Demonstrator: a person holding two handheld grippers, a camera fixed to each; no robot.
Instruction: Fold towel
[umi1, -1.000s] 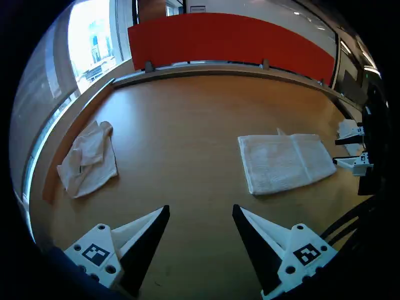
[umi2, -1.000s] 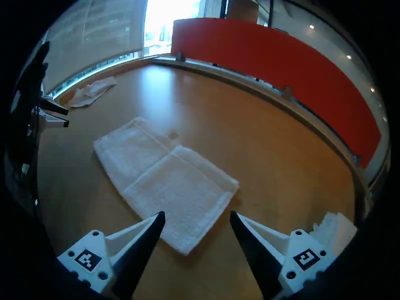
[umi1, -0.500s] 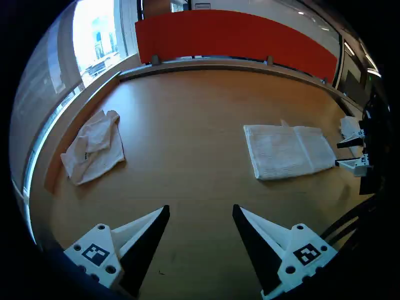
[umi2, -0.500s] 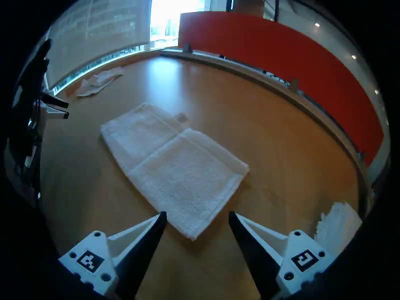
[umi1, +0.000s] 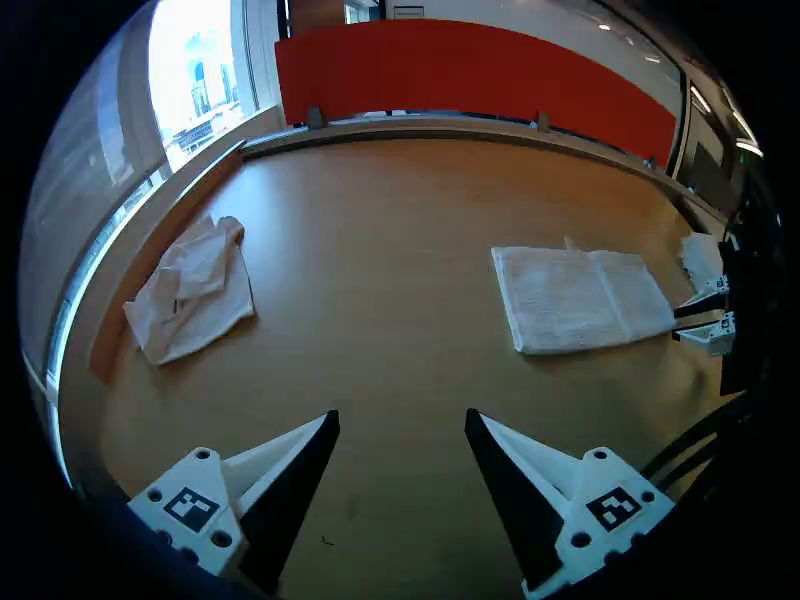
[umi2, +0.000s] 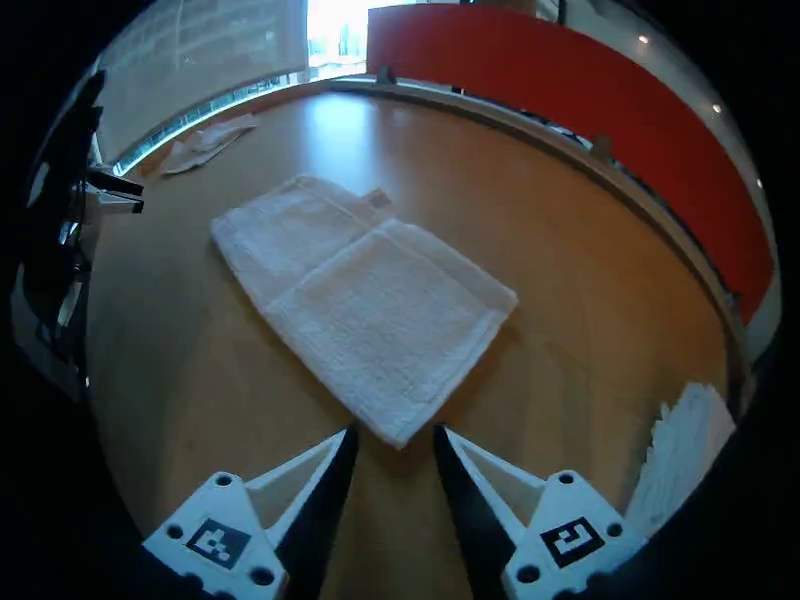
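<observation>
Left tongs (umi1: 400, 415): spread wide with nothing between them, held over the bare light-brown wooden surface (umi1: 380, 260).
Right tongs (umi2: 393, 432): set to a narrow gap, not closed on anything.
Towel: the white terry towel folded into a rectangle (umi2: 365, 300) lies flat on the surface directly ahead of the right tongs. Its nearest corner points into the gap between their tips.
Contact: the tips may be brushing that corner, but I cannot tell from this angle.
Towel from the left tongs: ahead and to the right (umi1: 580, 298), well apart.
Crumpled white cloth (umi1: 190, 290): ahead and left of the left tongs.
Stack of white cloths (umi2: 685, 450): right of the right tongs.
Long red panel (umi1: 470, 70): beyond the surface's far edge.
</observation>
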